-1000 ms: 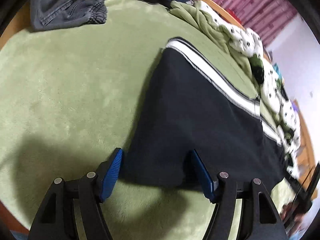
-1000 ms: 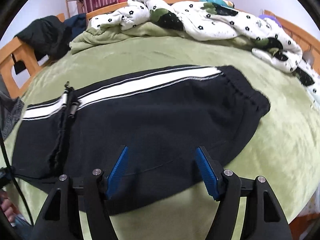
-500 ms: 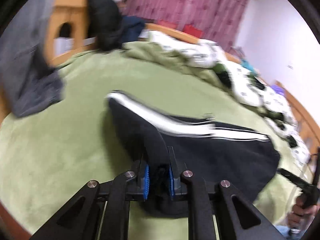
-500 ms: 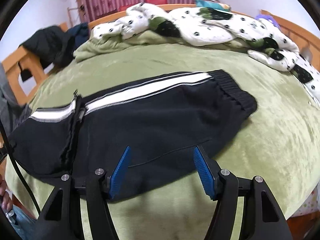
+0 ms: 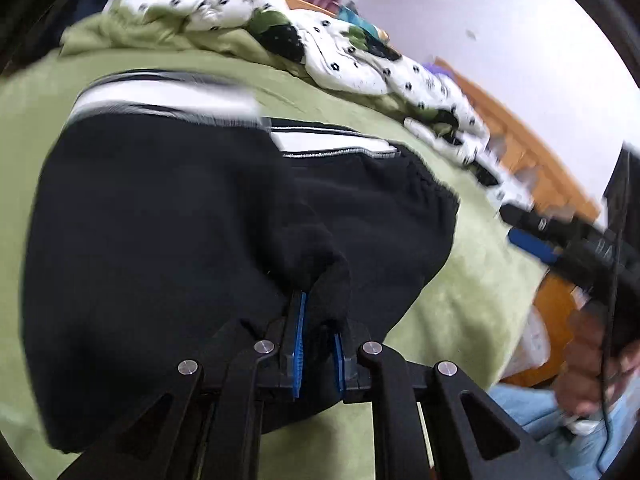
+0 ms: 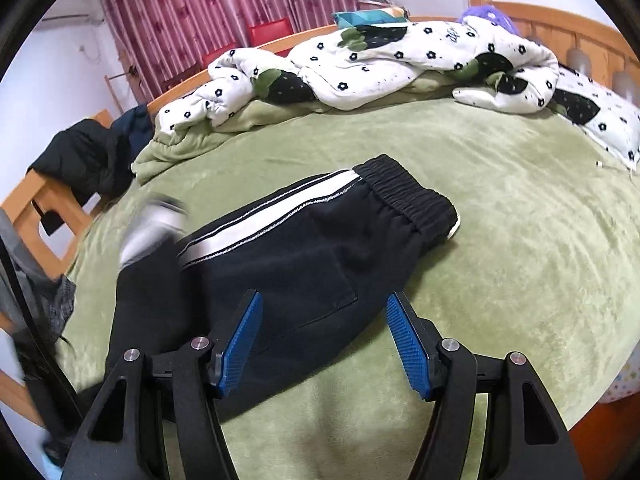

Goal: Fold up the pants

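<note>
Black pants (image 6: 320, 248) with a white side stripe lie on the green blanket (image 6: 500, 208), with the elastic waistband (image 6: 408, 196) at the right. My left gripper (image 5: 320, 320) is shut on a bunch of the black fabric and holds the leg end (image 5: 160, 208) raised over the waist part (image 5: 380, 200). That raised end shows as a blur (image 6: 152, 232) in the right wrist view. My right gripper (image 6: 324, 298) stands open just above the near edge of the pants, with nothing pinched. In the left wrist view the right gripper (image 5: 536, 240) sits off the pants at the right, held by a hand (image 5: 588, 360).
A rumpled white flowered quilt (image 6: 400, 52) and a bunched green cover (image 6: 192, 136) fill the far side of the bed. A dark jacket (image 6: 92, 156) hangs on the wooden bed frame (image 6: 36, 204) at left. Grey jeans (image 6: 56, 300) lie at the left edge.
My left gripper shut on the leg end, then lifted it and carried it to the right over the rest of the pants. The right gripper drew back a little and stayed open.
</note>
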The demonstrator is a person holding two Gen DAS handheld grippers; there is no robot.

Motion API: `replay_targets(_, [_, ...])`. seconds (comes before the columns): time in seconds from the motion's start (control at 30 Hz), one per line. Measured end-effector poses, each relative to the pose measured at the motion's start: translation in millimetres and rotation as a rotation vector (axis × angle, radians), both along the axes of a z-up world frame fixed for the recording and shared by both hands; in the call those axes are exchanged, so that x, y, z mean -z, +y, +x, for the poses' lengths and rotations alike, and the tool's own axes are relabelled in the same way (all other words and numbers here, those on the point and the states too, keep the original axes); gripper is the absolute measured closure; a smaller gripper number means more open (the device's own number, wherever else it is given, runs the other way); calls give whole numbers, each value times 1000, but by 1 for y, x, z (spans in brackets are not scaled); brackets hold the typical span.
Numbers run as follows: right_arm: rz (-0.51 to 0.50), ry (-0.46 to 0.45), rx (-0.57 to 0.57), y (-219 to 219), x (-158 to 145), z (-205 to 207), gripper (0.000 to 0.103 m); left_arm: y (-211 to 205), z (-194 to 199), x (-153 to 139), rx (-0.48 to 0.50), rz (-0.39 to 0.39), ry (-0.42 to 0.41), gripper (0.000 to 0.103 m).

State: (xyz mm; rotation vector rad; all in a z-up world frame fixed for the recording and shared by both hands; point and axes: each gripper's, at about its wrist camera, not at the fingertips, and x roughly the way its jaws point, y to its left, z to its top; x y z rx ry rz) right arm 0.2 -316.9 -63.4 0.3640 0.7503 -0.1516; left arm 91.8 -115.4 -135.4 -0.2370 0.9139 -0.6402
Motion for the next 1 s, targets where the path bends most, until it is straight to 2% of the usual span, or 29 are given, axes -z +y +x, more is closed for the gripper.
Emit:
replay_targets(0.07, [9,3,-15,5,3,3,39,11,1,-13,7,-30,10,90])
replay_targets(0.13, [14,15,-40,13,7,6,39,24,-2,-29,12,-45,-23,76])
replay_targets(0.2, [29,30,-76,25,13,12,39,44,-12,-42,-13,-74,-78,39])
replay_targets(0.23, [40,38,-90,30,16,15,39,52,-16,-44,-30,-76,-99,34])
replay_targets(0.33, [97,71,-157,51,28,26,39,74,-25,-45,-81,-23,-143,34])
replay_targets(0.4, [125,83,-200,66,34,32,39,86,-19,-39,-150,61,-134,34])
replay_targets(0.47, [145,87,-224,80,39,38,39,101,-12,-31,-211,102,-102,34])
replay_targets(0.57, [221,121,-256,99,55,49,39,125,-5,-18,-260,98,-25,34])
replay_targets(0.63, [296,177,-273,109,73,58,41,138,-1,-10,-272,75,15,34])
replay_targets(0.67, [335,207,-290,114,84,63,49,140,0,-8,-268,63,30,34])
replay_targets(0.7, [369,216,-311,118,89,65,80,143,2,-7,-256,44,44,34])
replay_targets(0.8, [363,148,-317,117,78,61,90,139,-2,-2,-123,-11,91,34])
replay_targets(0.9, [372,76,-334,112,56,58,91,118,-14,-2,64,10,85,34])
replay_targets(1.0, [351,15,-342,107,33,60,92,106,-22,0,23,88,30,33])
